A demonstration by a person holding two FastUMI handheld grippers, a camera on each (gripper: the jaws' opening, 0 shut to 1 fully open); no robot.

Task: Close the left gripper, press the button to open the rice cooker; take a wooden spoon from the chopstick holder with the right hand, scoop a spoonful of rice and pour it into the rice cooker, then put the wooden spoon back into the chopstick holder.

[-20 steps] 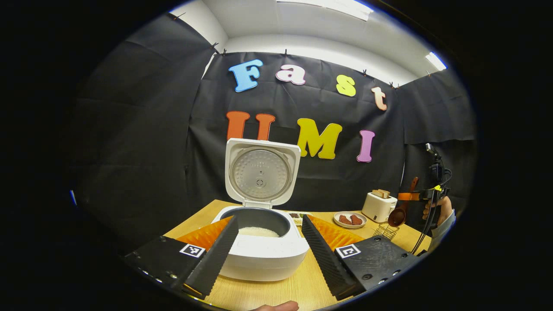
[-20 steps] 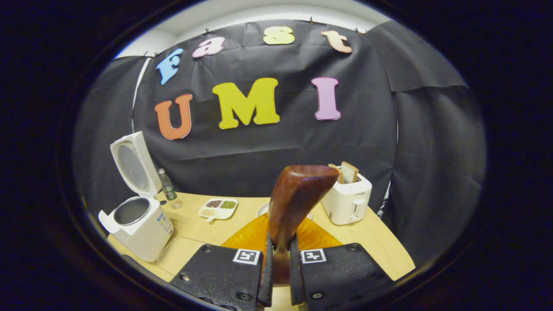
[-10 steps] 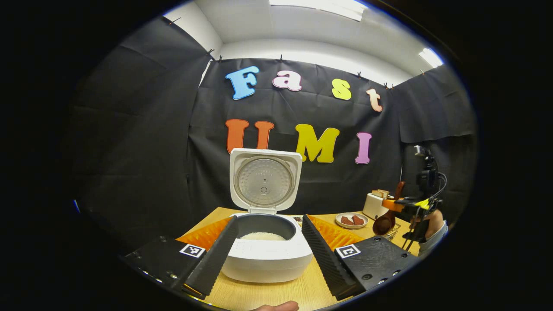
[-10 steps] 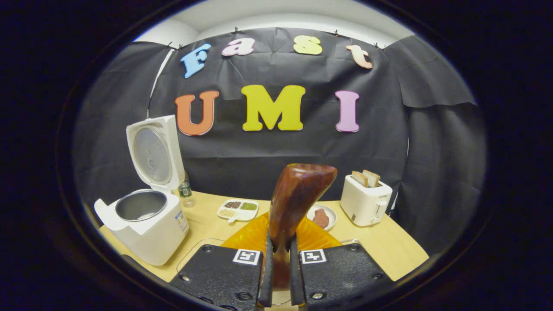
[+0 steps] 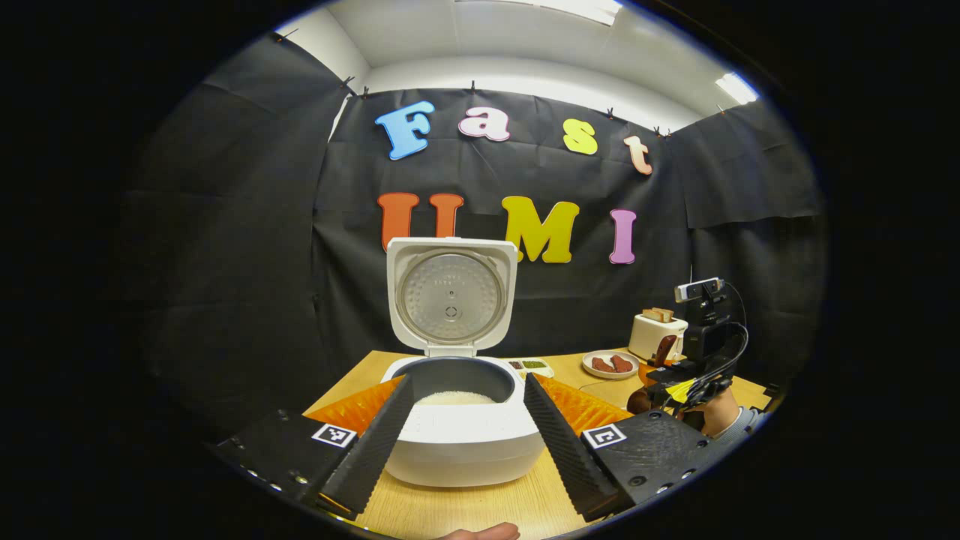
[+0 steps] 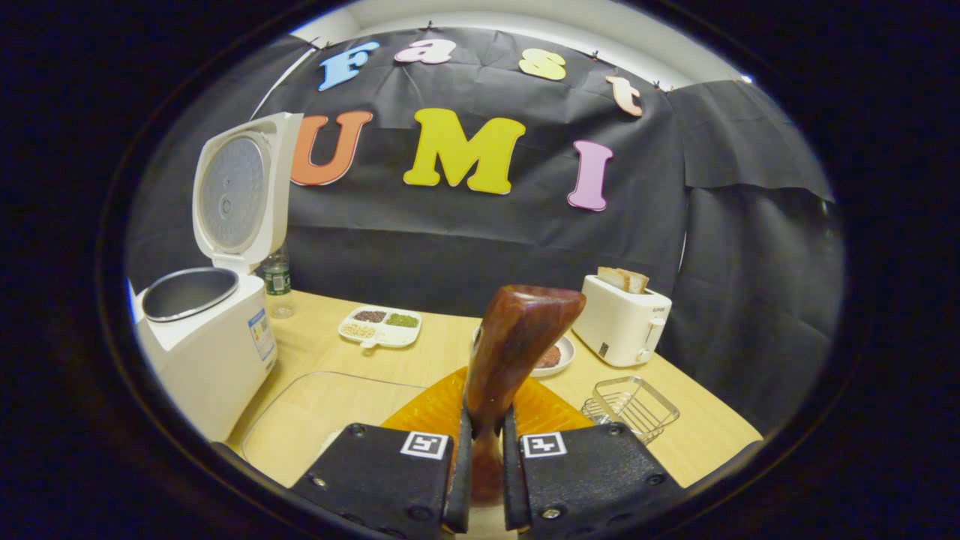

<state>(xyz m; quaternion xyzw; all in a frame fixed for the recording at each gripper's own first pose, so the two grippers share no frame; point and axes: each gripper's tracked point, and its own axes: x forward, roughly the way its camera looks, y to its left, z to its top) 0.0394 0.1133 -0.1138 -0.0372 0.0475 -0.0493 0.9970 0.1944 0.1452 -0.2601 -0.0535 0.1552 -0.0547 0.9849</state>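
The white rice cooker (image 5: 465, 450) stands open right in front of my left gripper (image 5: 466, 381), lid (image 5: 450, 296) upright and white rice (image 5: 454, 398) in its pot. That gripper is open, a finger on either side of the cooker and touching nothing. My right gripper (image 6: 486, 424) is shut on the handle of a dark wooden spoon (image 6: 521, 337), whose bowl points up and away. In the right gripper view the cooker (image 6: 206, 360) sits at the left. A wire holder (image 6: 631, 401) stands on the table to the right. In the left gripper view a hand (image 5: 721, 414) holds the right gripper (image 5: 694, 375) low at the right.
A clear shallow tray (image 6: 322, 409) lies between the cooker and my right gripper. Behind it are a sectioned dish (image 6: 379, 326), a small bottle (image 6: 277, 281), a plate (image 6: 561, 358) with brown pieces and a white toaster (image 6: 622, 319) with bread. The wooden table (image 6: 697, 435) ends at the right.
The right gripper has come down with the spoon toward the table and swung so the cooker now looks larger and nearer at its left. The left gripper has stayed open and nearly still.
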